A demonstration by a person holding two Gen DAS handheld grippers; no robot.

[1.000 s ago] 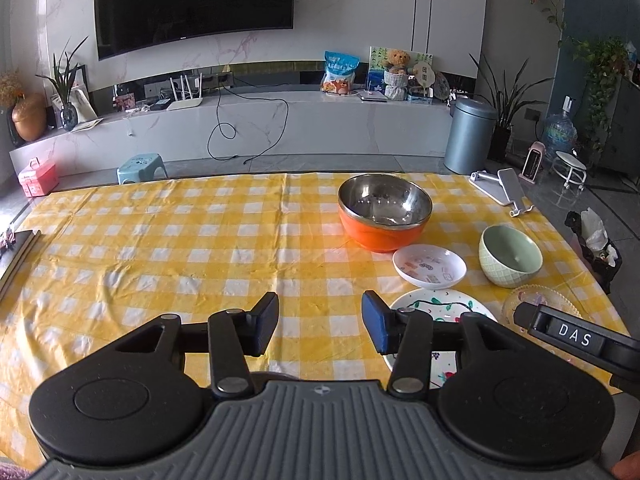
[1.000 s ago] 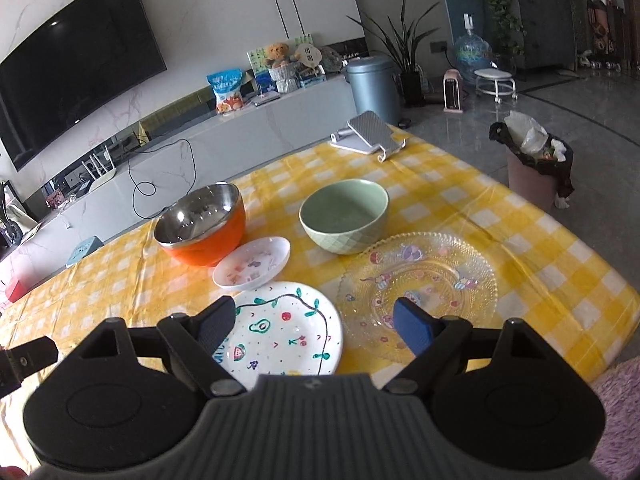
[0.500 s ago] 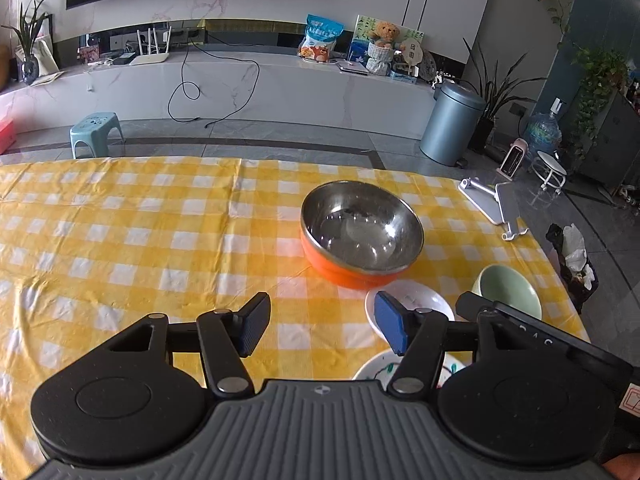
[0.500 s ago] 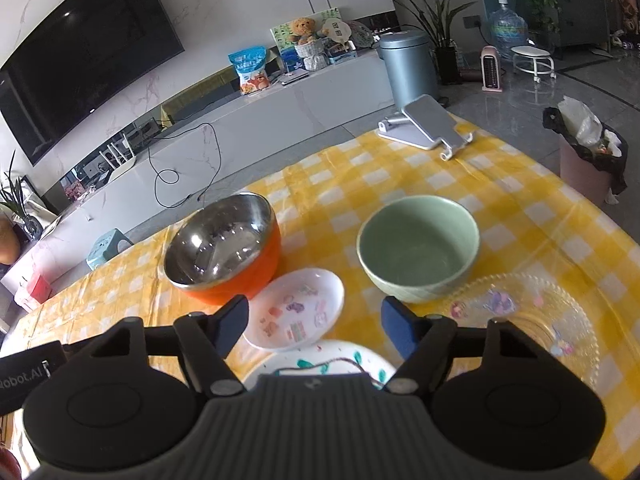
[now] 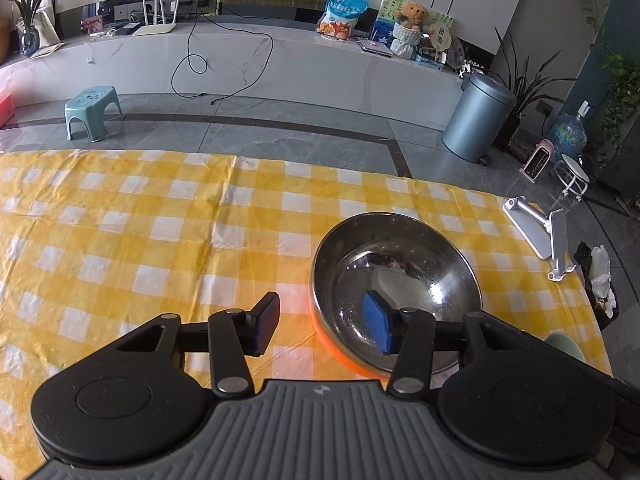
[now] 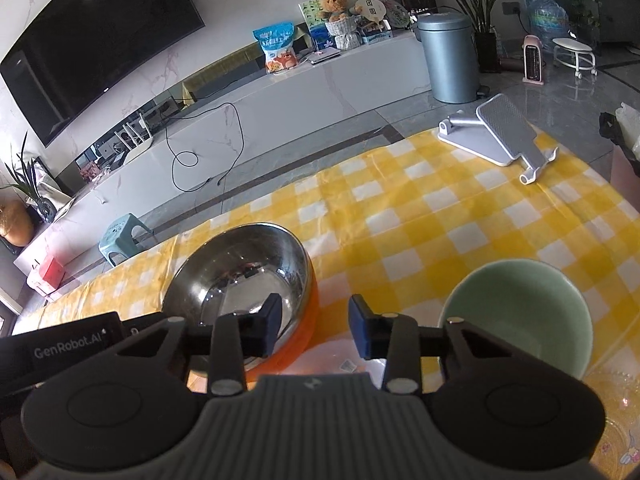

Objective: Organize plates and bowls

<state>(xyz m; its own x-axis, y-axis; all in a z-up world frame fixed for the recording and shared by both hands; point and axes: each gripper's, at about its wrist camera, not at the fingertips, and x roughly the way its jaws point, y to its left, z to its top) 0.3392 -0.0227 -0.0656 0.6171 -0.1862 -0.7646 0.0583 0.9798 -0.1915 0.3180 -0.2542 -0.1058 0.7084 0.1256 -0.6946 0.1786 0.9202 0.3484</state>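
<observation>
Bowl: steel-lined orange bowl (image 5: 394, 292) stands upright on the yellow checked counter (image 5: 132, 240), just ahead of both tools.
Left gripper (image 5: 322, 324): fingers spread, pinching nothing; they straddle the near-left rim, one blue pad over the basin, the other outside the orange wall.
Right gripper (image 6: 314, 328): fingers spread and empty, straddling the opposite rim in the same way.
Step, as I judge it: a two-sided rim grasp, ready to lift the bowl.
Doing it well: seat each pad fully over the rim, close both sides evenly, lift level; polished steel may slip.
Nearby: green bowl (image 6: 520, 316) just beside on the right; a small white dish (image 6: 340, 360) under the right tool; a clear glass plate (image 6: 616, 420) further right.
Obstacle: grey phone stand (image 6: 496, 134) well apart at the far corner; the green bowl crowds any swing rightward.
</observation>
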